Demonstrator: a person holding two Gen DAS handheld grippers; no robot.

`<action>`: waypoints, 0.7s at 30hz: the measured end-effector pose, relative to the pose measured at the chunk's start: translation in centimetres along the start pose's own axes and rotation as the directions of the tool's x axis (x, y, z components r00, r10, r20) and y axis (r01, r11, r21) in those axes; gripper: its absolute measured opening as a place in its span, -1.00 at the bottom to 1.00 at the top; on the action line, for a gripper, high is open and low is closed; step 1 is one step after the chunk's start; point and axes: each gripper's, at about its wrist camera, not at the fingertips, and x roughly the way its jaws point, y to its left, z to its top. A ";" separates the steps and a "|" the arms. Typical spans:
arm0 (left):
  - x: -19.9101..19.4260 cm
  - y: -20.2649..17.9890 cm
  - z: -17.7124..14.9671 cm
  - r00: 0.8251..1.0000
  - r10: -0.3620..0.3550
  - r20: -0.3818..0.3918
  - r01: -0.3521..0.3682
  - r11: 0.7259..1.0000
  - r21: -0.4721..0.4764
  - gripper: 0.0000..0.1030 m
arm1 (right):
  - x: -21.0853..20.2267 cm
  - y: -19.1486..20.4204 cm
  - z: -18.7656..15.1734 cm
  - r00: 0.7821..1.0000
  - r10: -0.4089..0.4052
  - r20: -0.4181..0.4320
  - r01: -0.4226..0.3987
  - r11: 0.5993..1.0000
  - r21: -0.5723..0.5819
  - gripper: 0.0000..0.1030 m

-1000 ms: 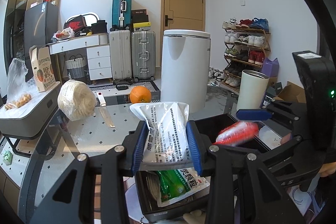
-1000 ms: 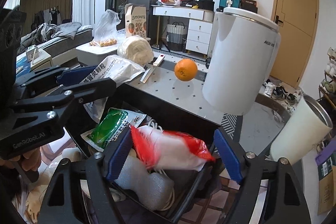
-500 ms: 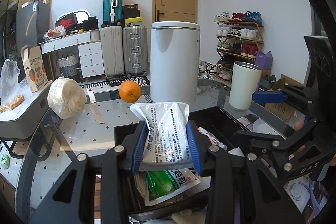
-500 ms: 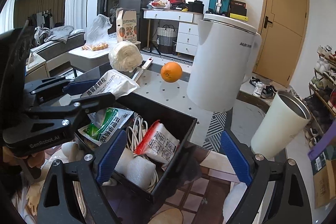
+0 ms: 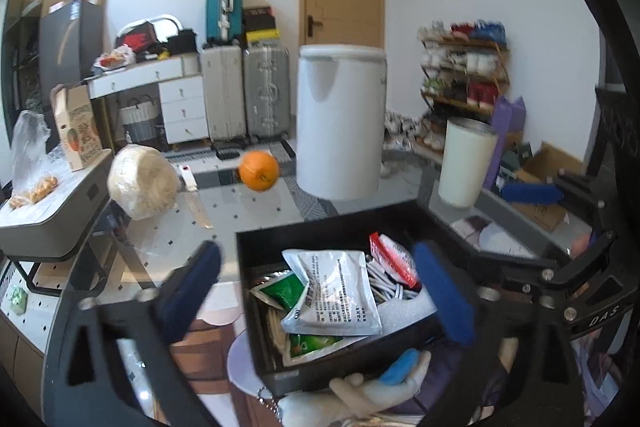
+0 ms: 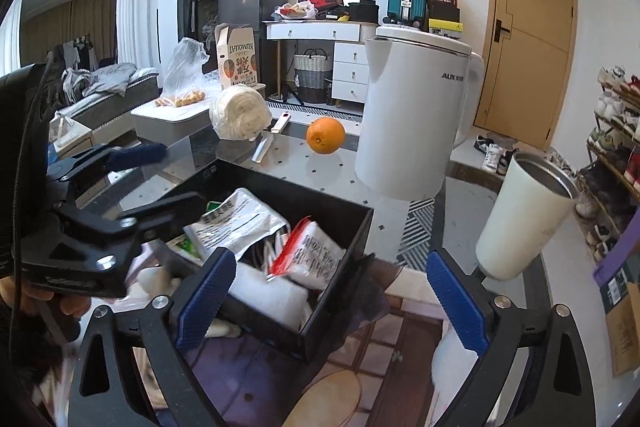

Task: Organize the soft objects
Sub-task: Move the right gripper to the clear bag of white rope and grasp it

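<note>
With both tongs spread apart and empty, the left gripper (image 5: pixel 316 291) hangs directly over the white printed foil pouch (image 5: pixel 334 293) lying in the black rectangular bin (image 5: pixel 320 231), its long axis toward twelve o'clock, nearer than the right gripper (image 6: pixel 330 301).

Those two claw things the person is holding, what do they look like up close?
Each gripper, left and right, is a black frame of angular struts with silver bolts. Each has two fingers faced with ribbed blue pads. White lettering, partly readable as "DAS", marks one body, and a dark cable runs along the left one.
</note>
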 end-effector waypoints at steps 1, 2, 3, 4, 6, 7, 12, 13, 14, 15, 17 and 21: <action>-0.5 0.2 0.0 1.000 -0.006 0.009 0.006 1.000 -0.009 1.00 | -0.4 0.0 -0.2 1.000 0.007 0.002 -0.007 1.000 0.010 0.93; -0.8 0.3 -0.1 1.000 -0.006 0.007 0.006 1.000 -0.016 1.00 | -0.6 0.1 -0.3 1.000 0.011 0.001 -0.011 1.000 0.020 0.98; -1.3 0.4 -0.2 1.000 0.008 -0.001 -0.008 1.000 -0.020 1.00 | -0.9 0.1 -0.4 1.000 0.019 -0.004 -0.019 0.999 0.028 0.99; -1.6 0.5 -0.3 1.000 0.022 -0.005 -0.022 1.000 -0.018 1.00 | -1.1 0.2 -0.6 0.999 0.031 -0.013 -0.031 0.999 0.038 0.99; -2.4 0.6 -0.7 0.998 0.060 -0.008 -0.060 0.998 -0.005 1.00 | -1.5 0.5 -1.0 0.999 0.044 -0.026 -0.043 0.998 0.049 0.99; -2.9 0.7 -0.9 0.997 0.071 -0.008 -0.071 0.997 -0.005 1.00 | -1.7 0.7 -1.3 0.998 0.049 -0.031 -0.047 0.998 0.050 0.99; -5.1 1.8 -2.2 0.996 0.068 -0.054 -0.071 0.995 -0.063 1.00 | -2.6 2.1 -2.6 0.996 0.073 -0.050 -0.070 0.996 0.051 0.99; -5.3 1.9 -2.4 0.996 0.070 -0.061 -0.075 0.995 -0.067 1.00 | -2.6 2.3 -2.9 0.996 0.073 -0.053 -0.070 0.996 0.054 0.99; -5.6 2.0 -2.7 0.995 0.076 -0.069 -0.081 0.994 -0.071 1.00 | -2.7 2.5 -3.2 0.995 0.075 -0.060 -0.072 0.996 0.057 0.99; -6.0 2.1 -3.1 0.993 0.085 -0.077 -0.091 0.993 -0.077 1.00 | -2.7 2.7 -3.4 0.995 0.078 -0.068 -0.074 0.995 0.063 0.99; -6.5 2.3 -3.8 0.992 0.086 -0.087 -0.094 0.992 -0.089 1.00 | -2.7 2.9 -3.9 0.992 0.092 -0.083 -0.085 0.994 0.075 0.99; -7.1 2.1 -5.1 0.989 0.096 -0.112 -0.107 0.990 -0.096 1.00 | -2.9 3.6 -4.8 0.990 0.107 -0.088 -0.101 0.992 0.073 0.99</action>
